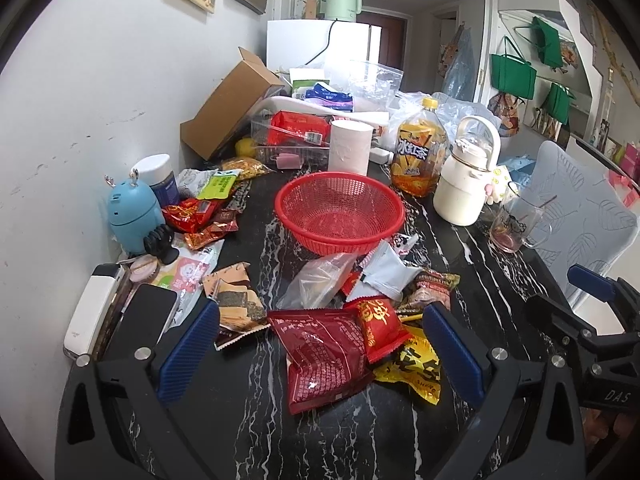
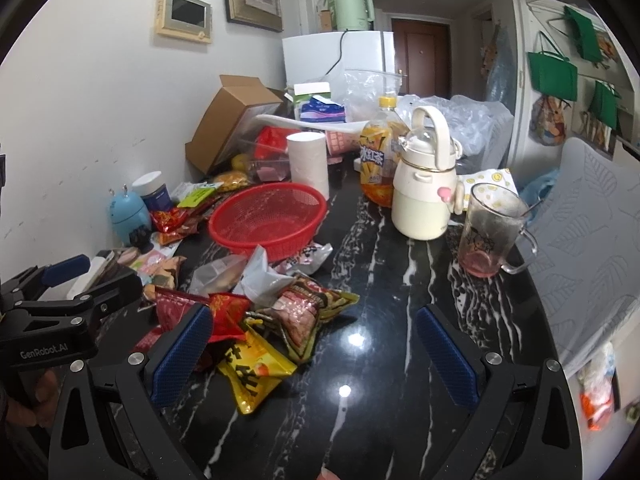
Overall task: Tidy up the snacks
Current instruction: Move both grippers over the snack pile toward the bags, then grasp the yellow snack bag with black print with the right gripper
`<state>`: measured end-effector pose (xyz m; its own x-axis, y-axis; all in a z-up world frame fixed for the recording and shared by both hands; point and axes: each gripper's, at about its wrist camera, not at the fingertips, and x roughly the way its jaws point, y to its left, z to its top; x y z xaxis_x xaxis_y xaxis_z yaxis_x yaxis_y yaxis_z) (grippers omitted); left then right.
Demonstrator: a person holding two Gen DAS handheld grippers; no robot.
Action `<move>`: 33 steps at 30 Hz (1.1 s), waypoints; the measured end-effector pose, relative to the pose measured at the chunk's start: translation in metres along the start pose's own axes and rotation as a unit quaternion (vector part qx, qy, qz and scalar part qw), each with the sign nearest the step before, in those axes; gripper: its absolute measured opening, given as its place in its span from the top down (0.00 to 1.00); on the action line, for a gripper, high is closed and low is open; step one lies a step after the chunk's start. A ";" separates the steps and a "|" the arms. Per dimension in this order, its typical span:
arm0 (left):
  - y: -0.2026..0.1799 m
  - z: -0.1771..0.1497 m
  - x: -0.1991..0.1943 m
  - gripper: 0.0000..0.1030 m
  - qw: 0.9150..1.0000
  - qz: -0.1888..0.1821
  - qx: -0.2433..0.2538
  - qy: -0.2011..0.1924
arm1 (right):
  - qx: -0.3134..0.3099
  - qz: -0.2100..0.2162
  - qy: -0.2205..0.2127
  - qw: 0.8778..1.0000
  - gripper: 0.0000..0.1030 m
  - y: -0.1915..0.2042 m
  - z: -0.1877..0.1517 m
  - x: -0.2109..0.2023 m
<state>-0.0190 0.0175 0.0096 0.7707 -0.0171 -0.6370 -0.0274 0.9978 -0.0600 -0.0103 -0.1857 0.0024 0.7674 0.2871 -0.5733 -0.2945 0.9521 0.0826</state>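
Observation:
An empty red mesh basket [image 1: 339,211] [image 2: 267,220] stands mid-table. In front of it lies a heap of snack packets: a dark red bag [image 1: 325,356], a small bright red packet [image 1: 380,325] [image 2: 226,316], a yellow packet [image 1: 416,368] [image 2: 256,372], a grey pouch [image 1: 386,272] and a clear bag [image 1: 320,280]. More packets [image 1: 198,216] lie left of the basket. My left gripper [image 1: 320,354] is open, its blue pads either side of the dark red bag. My right gripper [image 2: 316,356] is open over the table, the heap by its left pad.
A black marble table [image 2: 380,320] holds a cream kettle [image 1: 464,176], iced tea bottle [image 1: 418,152], glass mug [image 2: 490,232], paper roll [image 1: 349,146], blue gadget [image 1: 132,212], phones [image 1: 120,316] and a cardboard box [image 1: 228,104]. A grey chair [image 2: 588,240] stands at right.

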 end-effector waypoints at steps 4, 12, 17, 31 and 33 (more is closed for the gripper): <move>0.001 -0.004 0.001 0.00 1.000 -0.004 -0.001 0.007 | -0.002 -0.002 0.002 1.000 0.00 0.002 -0.002 0.000; 0.004 -0.016 0.003 0.00 1.000 -0.002 0.001 0.011 | 0.001 0.011 0.018 1.000 0.00 0.003 -0.012 0.011; 0.009 -0.027 0.012 0.00 1.000 0.002 0.001 0.026 | -0.002 0.026 0.034 0.999 0.00 0.007 -0.021 0.023; 0.037 -0.049 0.036 0.00 0.999 0.004 -0.025 0.039 | -0.009 0.057 0.108 0.992 0.00 0.026 -0.045 0.078; 0.039 -0.050 0.039 0.00 0.999 0.003 -0.028 0.042 | -0.010 0.056 0.117 0.991 0.00 0.029 -0.047 0.085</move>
<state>-0.0224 0.0530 -0.0559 0.7148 -0.0190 -0.6991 -0.0691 0.9928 -0.0976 0.0198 -0.1385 -0.0825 0.5763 0.3559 -0.7357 -0.3834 0.9127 0.1412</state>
